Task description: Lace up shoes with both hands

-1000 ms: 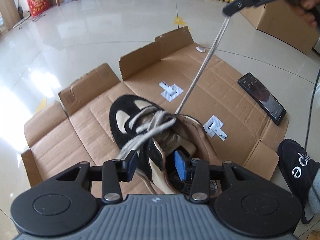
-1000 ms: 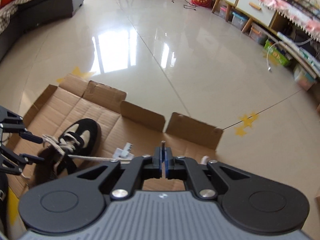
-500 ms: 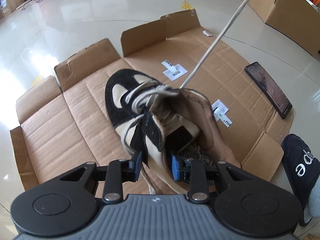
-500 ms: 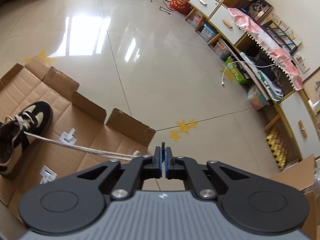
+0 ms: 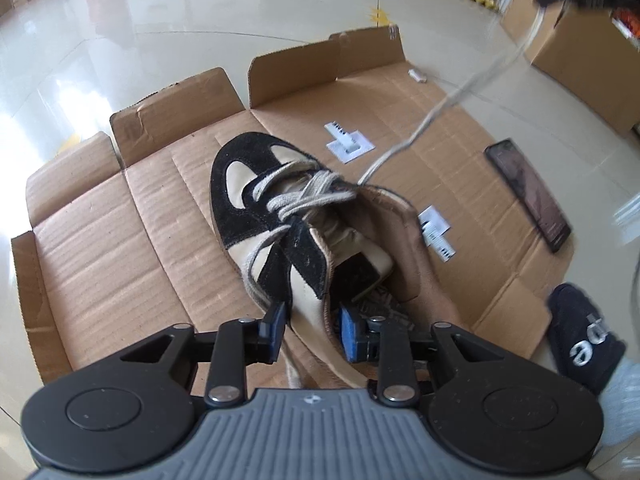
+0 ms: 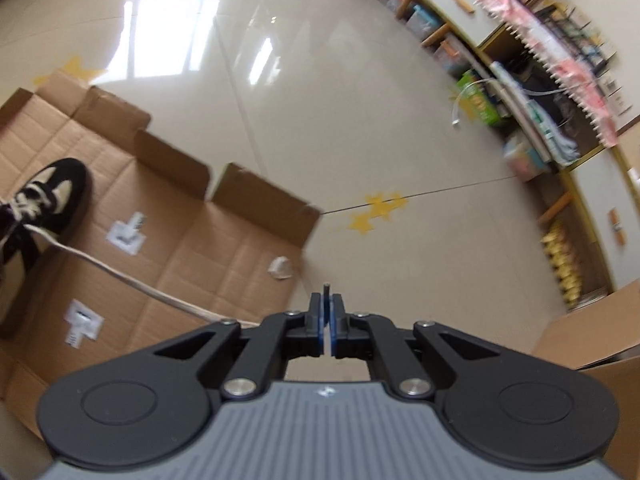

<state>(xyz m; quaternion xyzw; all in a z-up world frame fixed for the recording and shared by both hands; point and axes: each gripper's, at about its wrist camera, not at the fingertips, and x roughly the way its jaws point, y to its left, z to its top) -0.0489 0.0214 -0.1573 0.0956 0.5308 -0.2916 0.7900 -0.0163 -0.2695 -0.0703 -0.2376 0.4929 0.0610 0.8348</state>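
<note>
Shoe point(image 5: 276, 216) lies on flattened cardboard point(image 5: 120, 240), toe toward 12 o'clock in the left view; lace point(image 5: 416, 132) is crossed through the forward eyelets, free end running slack toward 2 o'clock. Left gripper point(image 5: 310, 330), at the shoe's 6 o'clock, has jaws pinching the collar edge. Right gripper point(image 6: 328, 320) has jaws pressed together on the lace end. Judged step: drawing the lace through. Do it well by pulling in line with the eyelet, keeping the collar pinned. Phone point(image 5: 528, 196) at 3 o'clock.
</note>
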